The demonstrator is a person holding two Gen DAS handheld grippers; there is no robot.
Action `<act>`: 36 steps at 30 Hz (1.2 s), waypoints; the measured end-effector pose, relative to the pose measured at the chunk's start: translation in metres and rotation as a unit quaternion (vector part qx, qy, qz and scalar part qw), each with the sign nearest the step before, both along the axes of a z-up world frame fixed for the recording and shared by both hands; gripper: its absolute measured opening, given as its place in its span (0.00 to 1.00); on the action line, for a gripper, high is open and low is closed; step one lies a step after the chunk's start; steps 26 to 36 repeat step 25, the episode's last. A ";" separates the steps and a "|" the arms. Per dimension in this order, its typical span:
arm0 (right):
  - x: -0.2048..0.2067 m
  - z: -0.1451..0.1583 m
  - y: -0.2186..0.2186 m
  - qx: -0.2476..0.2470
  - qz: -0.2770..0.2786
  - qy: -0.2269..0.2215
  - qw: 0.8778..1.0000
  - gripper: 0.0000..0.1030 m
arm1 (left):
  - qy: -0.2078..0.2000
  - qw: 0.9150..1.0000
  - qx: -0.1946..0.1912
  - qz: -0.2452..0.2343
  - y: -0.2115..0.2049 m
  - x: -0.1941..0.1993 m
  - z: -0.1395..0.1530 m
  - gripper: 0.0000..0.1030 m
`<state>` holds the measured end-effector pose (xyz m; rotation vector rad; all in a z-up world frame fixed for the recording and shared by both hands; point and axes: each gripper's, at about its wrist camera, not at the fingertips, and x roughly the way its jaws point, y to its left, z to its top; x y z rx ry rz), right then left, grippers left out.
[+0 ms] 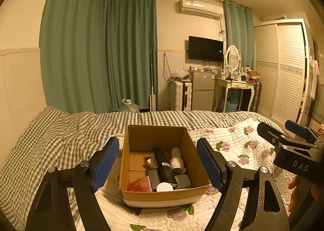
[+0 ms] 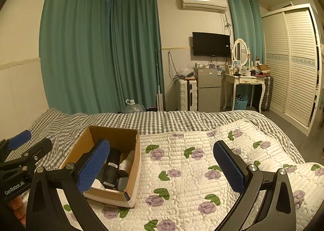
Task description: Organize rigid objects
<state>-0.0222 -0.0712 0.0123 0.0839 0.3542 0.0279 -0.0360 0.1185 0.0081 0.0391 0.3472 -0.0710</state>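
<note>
On the quilted bed (image 2: 192, 162), the cardboard box (image 1: 162, 194) holds the black bottle (image 1: 164, 166) and small containers; both tongs, left (image 1: 158, 162) and right (image 2: 162, 168), hang released, empty. Sorting seems nearly finished; next, likely withdrawal.

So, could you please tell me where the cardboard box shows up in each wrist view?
Left wrist: the cardboard box sits low at centre, framed by the open left gripper.
Right wrist: the box lies lower left, partly behind a finger of the open right gripper.
Shared landmark: the wall-mounted TV.
</note>
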 end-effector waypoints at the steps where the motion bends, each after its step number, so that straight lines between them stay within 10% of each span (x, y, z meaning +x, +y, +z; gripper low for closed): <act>1: 0.000 0.000 0.000 0.000 0.000 0.001 1.000 1.00 | 0.000 1.000 0.000 0.000 0.000 0.000 0.000 0.79; 36: 0.005 -0.003 0.003 -0.004 0.002 0.009 1.000 1.00 | 0.003 1.000 -0.001 -0.009 0.003 0.002 -0.004 0.79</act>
